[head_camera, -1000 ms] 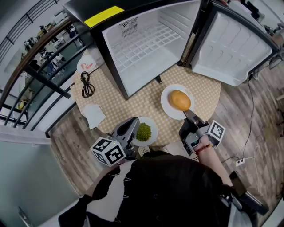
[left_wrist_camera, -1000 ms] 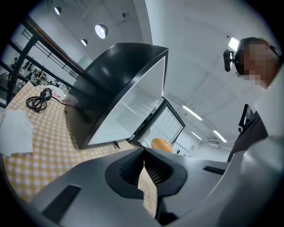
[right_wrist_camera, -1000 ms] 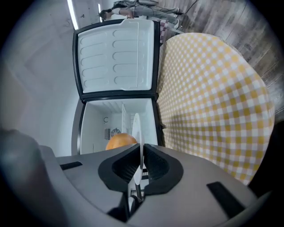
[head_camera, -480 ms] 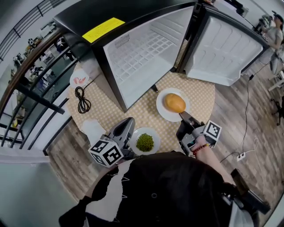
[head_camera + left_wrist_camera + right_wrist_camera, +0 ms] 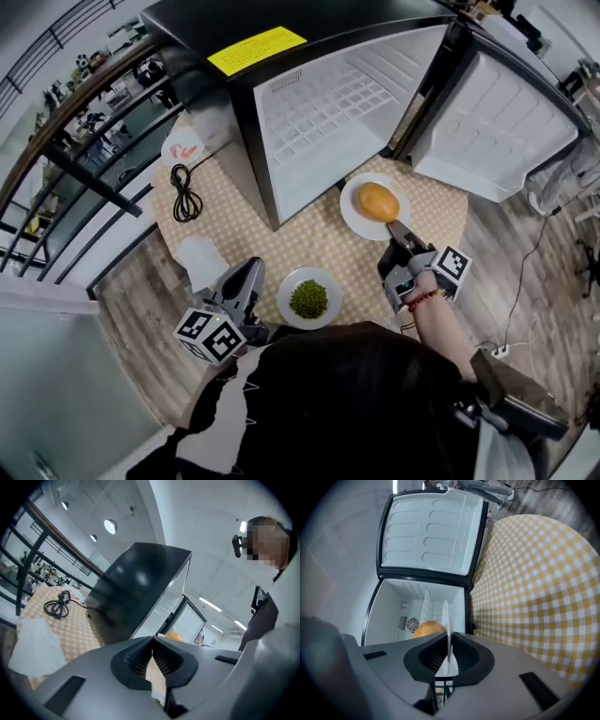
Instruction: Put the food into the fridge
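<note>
On the round checked table, a white plate [image 5: 354,217] carries an orange bun [image 5: 377,202] in front of the open fridge [image 5: 323,122]. My right gripper [image 5: 397,229] is shut on that plate's near rim; in the right gripper view the plate's edge [image 5: 446,620] stands between the pads, with the bun [image 5: 429,629] behind it. A second white plate with green food [image 5: 308,298] lies near the table's front. My left gripper [image 5: 250,269] is shut and empty, a little to the left of that plate; its jaws [image 5: 152,643] meet with nothing in them.
The fridge door [image 5: 506,122] swings open to the right. A black cable [image 5: 185,189], a white napkin [image 5: 200,262] and a small dish [image 5: 182,145] lie on the table's left side. A dark railing [image 5: 84,169] runs along the left, over wooden floor.
My left gripper has drawn back to the left, away from the green food plate's rim. The right gripper stays shut on the bun plate. The head view has shifted.
</note>
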Action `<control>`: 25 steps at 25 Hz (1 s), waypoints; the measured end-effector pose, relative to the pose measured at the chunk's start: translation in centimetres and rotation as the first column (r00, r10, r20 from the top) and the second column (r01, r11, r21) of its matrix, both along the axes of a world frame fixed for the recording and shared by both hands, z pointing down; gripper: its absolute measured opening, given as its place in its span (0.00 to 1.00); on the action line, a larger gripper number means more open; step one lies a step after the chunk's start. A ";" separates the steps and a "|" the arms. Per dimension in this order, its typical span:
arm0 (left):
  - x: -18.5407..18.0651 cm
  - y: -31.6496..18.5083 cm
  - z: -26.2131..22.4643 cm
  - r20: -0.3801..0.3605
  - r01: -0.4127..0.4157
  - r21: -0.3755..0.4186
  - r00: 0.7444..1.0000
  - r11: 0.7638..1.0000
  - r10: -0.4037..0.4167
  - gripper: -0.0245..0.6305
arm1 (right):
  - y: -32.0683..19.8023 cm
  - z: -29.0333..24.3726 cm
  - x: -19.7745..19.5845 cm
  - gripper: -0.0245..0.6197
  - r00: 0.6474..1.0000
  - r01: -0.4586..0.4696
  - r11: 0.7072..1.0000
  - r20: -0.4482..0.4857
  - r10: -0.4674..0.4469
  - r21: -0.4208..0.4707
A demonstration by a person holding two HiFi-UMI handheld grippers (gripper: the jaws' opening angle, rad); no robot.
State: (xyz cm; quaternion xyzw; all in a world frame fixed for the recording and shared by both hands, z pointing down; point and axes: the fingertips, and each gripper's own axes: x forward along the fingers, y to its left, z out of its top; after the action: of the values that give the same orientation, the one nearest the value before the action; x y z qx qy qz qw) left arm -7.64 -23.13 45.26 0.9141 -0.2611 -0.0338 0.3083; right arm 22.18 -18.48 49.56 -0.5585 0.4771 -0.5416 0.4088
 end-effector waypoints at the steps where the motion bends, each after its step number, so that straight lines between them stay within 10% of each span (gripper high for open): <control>1: -0.6 0.1 0.0 0.005 0.034 -0.004 0.999 0.999 -0.034 0.06 | -0.6 0.2 0.2 0.08 1.000 0.005 1.000 0.006 -0.005 -0.002; 12: -4.4 3.5 -0.4 0.060 0.366 -0.061 0.930 0.929 -0.363 0.06 | -6.0 2.4 1.4 0.08 0.990 0.139 0.989 0.007 -0.139 -0.059; 25: -7.7 10.0 0.1 0.178 0.576 -0.084 0.812 0.813 -0.556 0.06 | -14.4 4.1 -0.8 0.08 0.940 0.338 0.940 -0.018 -0.340 -0.048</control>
State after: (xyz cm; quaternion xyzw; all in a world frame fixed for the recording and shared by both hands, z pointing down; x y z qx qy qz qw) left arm -15.31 -13.10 45.33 0.7717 -0.5451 -0.0398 0.3251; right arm 21.41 -32.86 53.63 -0.4840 0.5592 -0.6071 0.2907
